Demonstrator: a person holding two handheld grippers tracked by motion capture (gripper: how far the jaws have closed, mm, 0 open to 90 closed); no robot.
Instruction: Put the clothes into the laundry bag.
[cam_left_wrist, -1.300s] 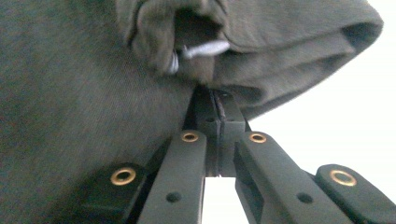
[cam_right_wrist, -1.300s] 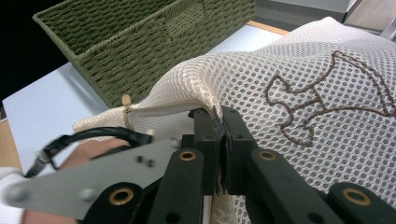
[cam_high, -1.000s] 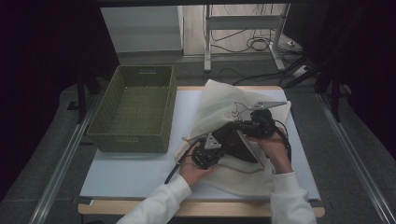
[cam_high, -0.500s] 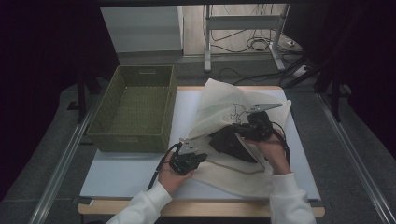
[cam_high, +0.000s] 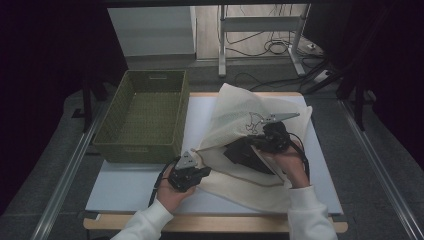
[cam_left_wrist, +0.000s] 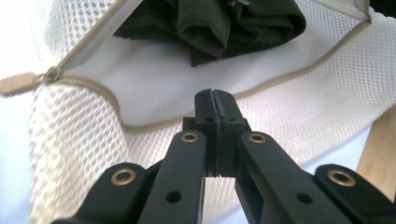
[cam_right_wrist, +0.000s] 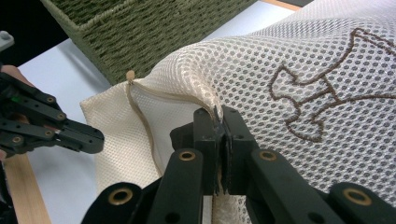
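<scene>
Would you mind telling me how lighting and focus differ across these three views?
High view: dim, dark surroundings, mesh bag and table brightest. Left gripper view: bag overexposed, left edge blurred, dark garment low in detail. Right gripper view: mesh sharp, basket evenly lit.

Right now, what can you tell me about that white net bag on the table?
The mesh laundry bag is cream-white netting with a beige zipper edge and a brown outline embroidered on its upper side. It lies on the white table top, right of the green woven basket, mouth open. The right gripper is shut on the upper lip, holding it raised like a flap. A dark folded garment lies inside. The left gripper, jaws closed on nothing, sits at the lower edge by the zipper end.
</scene>
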